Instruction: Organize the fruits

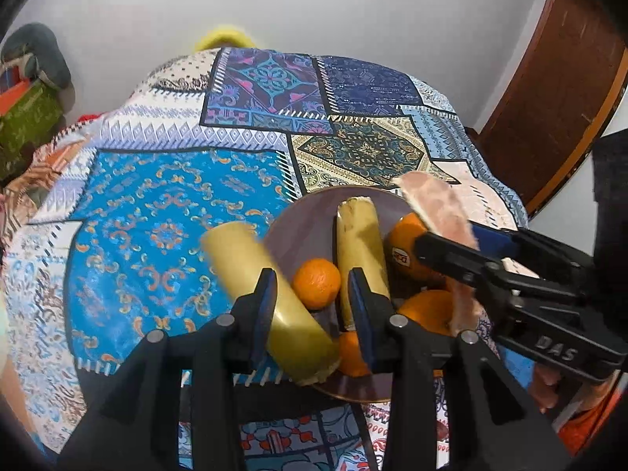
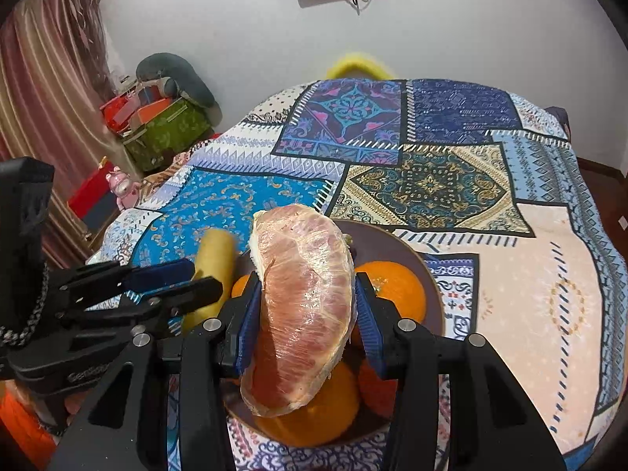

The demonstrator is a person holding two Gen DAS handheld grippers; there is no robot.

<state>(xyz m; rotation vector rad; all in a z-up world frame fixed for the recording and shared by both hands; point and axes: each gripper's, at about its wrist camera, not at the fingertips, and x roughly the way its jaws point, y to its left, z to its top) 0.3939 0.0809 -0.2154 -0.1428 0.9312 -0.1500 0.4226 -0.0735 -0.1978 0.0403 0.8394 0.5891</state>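
A brown plate holds several oranges and a banana. My left gripper hangs over the plate with its jaws apart; a second banana, blurred, lies between them against the left finger and reaches out over the plate's left rim. My right gripper is shut on a plastic-wrapped pink pomelo segment and holds it above the oranges on the plate. The right gripper also shows in the left wrist view with the segment.
The plate sits on a table under a patchwork cloth. Boxes and cushions are stacked on the floor to the left. A wooden door stands at the right. A yellow object lies behind the table's far edge.
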